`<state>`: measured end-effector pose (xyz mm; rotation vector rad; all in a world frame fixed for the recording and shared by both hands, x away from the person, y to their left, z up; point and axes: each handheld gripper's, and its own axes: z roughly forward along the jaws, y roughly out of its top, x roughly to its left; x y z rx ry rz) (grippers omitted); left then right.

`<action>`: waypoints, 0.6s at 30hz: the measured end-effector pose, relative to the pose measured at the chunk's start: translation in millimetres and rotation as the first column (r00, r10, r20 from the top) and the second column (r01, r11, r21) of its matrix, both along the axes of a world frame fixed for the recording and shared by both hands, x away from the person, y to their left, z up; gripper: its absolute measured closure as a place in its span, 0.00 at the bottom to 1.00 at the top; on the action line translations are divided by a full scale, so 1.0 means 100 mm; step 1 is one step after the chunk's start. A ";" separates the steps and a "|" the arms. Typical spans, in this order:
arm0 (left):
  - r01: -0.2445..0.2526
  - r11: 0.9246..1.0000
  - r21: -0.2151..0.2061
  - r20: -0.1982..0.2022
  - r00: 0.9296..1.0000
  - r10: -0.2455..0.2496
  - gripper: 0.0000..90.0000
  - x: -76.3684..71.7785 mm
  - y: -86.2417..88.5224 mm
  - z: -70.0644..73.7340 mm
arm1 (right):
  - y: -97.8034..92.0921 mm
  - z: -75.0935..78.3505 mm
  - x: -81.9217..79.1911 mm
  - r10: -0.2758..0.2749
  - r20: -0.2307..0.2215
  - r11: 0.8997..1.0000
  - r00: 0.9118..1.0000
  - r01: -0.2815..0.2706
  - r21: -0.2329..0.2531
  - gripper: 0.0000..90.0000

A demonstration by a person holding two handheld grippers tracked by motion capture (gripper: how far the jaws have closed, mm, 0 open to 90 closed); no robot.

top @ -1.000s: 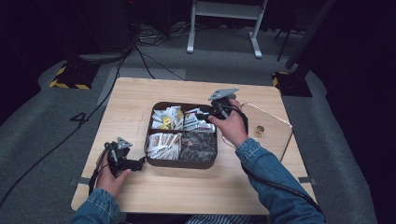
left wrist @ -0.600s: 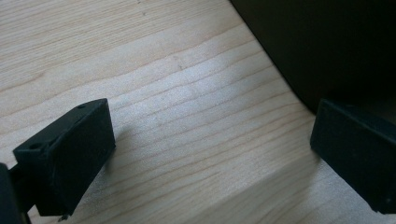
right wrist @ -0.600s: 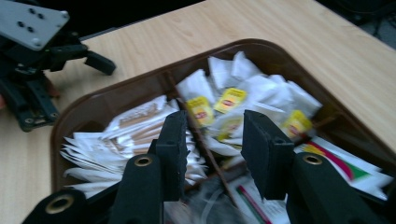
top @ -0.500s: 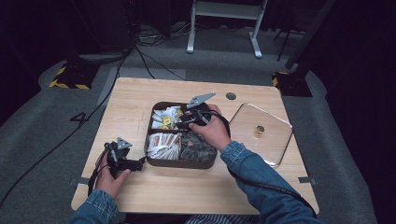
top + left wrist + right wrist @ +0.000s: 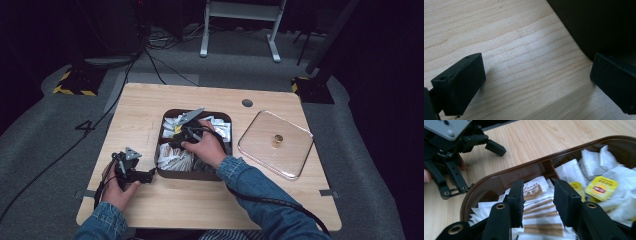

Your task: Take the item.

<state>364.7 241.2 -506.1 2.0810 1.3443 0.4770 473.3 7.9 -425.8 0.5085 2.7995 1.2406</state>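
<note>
A brown compartment tray point(image 5: 196, 175) stands mid-table, filled with paper sachets. My right gripper point(image 5: 173, 140) hovers low over its left side, and in the right gripper view it point(image 5: 539, 203) is open, jaws a sachet's width apart above a white sachet with brown stripes point(image 5: 537, 213). Nothing sits between the jaws. Yellow-labelled tea bags point(image 5: 601, 187) fill the compartment beyond the divider. My left gripper point(image 5: 150, 176) rests on the table just left of the tray. In its own view it point(image 5: 536, 82) is wide open over bare wood, the tray's dark wall point(image 5: 599, 25) beside one jaw.
A clear square lid point(image 5: 260, 150) with a gold knob point(image 5: 278, 138) lies to the right of the tray. The light wooden table point(image 5: 200, 210) has a round grommet point(image 5: 247, 103) near its far edge. Cables and a stand's legs lie on the floor beyond.
My right gripper has swung from the tray's right edge, near the lid, across to its left compartments and come down close to the sachets. The left gripper has stayed put.
</note>
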 end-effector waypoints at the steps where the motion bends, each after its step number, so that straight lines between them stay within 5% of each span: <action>1: 0.000 1.000 0.002 0.001 1.000 0.000 0.00 0.00 0.00 0.00 | 0.04 -0.03 -0.01 0.004 0.001 1.000 1.000 -0.004 -0.012 0.67; 6: 0.003 1.000 0.002 0.001 1.000 -0.003 0.00 0.00 0.00 0.00 | 0.18 -0.15 0.01 -0.015 0.006 0.998 1.000 0.015 -0.059 0.64; 18: 0.004 1.000 0.002 0.001 1.000 -0.004 0.00 0.01 0.00 0.00 | 0.25 -0.26 0.05 -0.029 -0.016 0.997 0.999 0.028 -0.071 0.67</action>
